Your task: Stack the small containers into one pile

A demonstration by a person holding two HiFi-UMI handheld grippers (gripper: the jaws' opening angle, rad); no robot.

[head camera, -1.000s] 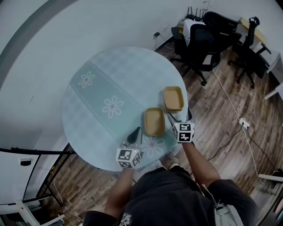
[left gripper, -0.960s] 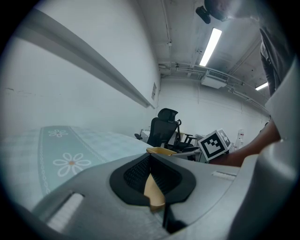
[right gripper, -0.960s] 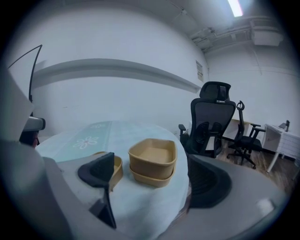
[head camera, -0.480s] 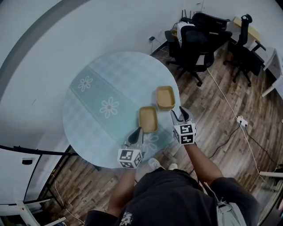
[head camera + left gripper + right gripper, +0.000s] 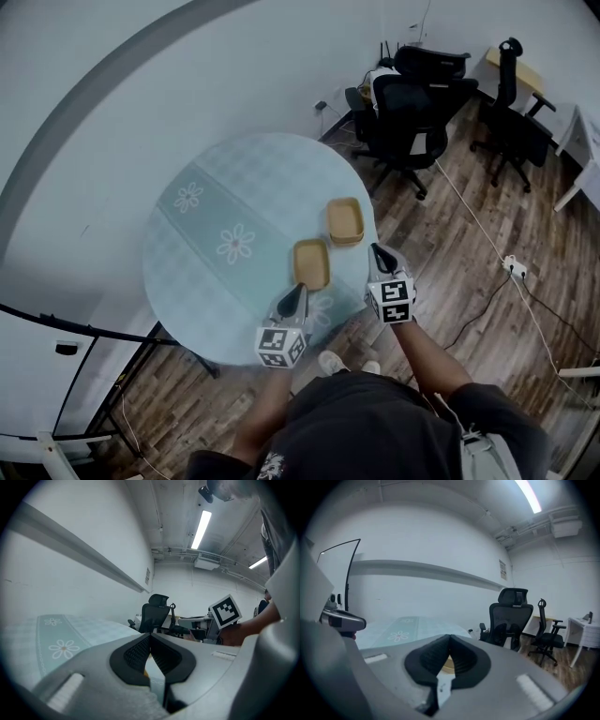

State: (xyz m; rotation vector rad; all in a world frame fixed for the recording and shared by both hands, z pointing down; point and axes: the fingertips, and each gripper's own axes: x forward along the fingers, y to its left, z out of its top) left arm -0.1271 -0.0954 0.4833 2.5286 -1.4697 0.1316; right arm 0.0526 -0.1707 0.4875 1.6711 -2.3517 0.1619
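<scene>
Dim, cool light from ceiling tubes [image 5: 201, 524]; strong fisheye distortion.

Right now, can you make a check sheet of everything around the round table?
Surface: round table with a flower-pattern cloth; it looks dry and flat.
Job's things: two small tan containers, the near container and the far container, lying apart and not yet stacked.
Clutter: nothing seen on the table besides the containers.
Grippers: left gripper shut and empty; right gripper has just been closing and is now shut, with nothing between its jaws. Neither touches a container.
Cables: white cable runs across the floor to a power strip.
Surroundings: wooden floor, black office chairs, plain white wall.
</scene>
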